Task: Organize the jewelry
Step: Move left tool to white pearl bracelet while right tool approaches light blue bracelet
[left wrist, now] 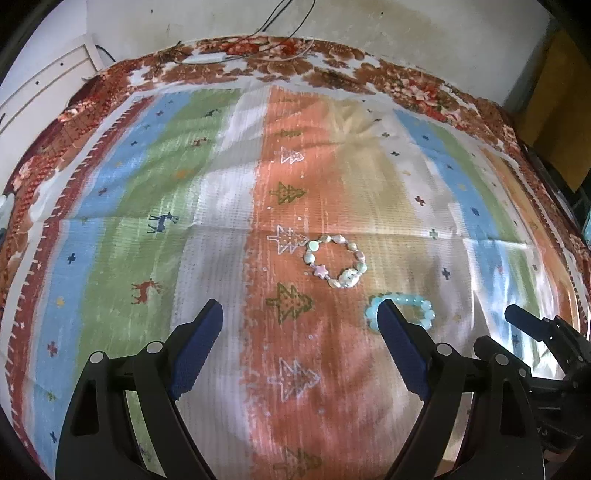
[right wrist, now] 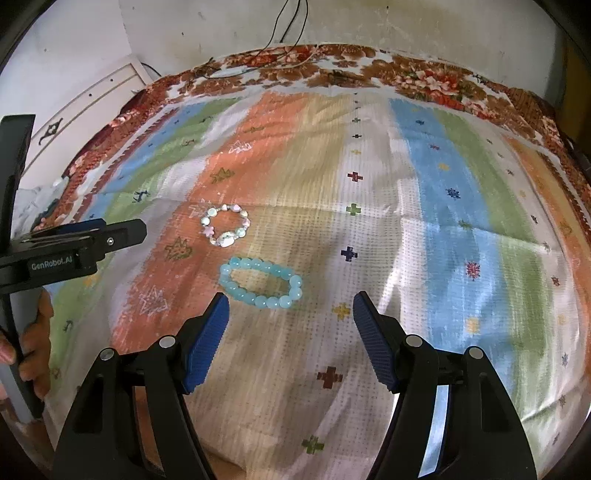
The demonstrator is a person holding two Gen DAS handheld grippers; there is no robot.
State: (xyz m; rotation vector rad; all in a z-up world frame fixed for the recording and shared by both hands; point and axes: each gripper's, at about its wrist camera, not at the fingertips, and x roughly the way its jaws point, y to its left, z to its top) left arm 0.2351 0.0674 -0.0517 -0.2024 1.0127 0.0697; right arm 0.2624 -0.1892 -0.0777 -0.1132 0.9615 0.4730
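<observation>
Striped cloth [left wrist: 221, 192] in blue, green, white and orange, printed with small trees, deer and crosses, fills both views; a red-brown floral fabric [left wrist: 332, 66] edges it along the top, against a stained pale wall [left wrist: 406, 29]. Thin black cables [right wrist: 288, 22] hang down that wall in the upper middle.

Next in size are the tools. Along the bottom of the left wrist view, the left gripper [left wrist: 300, 314] has its blue pads spread wide, released and holding nothing. In the right wrist view, the right gripper [right wrist: 291, 308] is likewise spread and empty.

Smaller still, the turquoise bead bracelet [right wrist: 260, 282] lies flat just above the right gripper's left pad, slightly left of centre. In the left view it sits partly behind the right pad.

Smallest, the pastel charm bracelet [left wrist: 335, 265] with star and round beads lies near it, just above and to the left, apart from it, on the orange stripe.
</observation>
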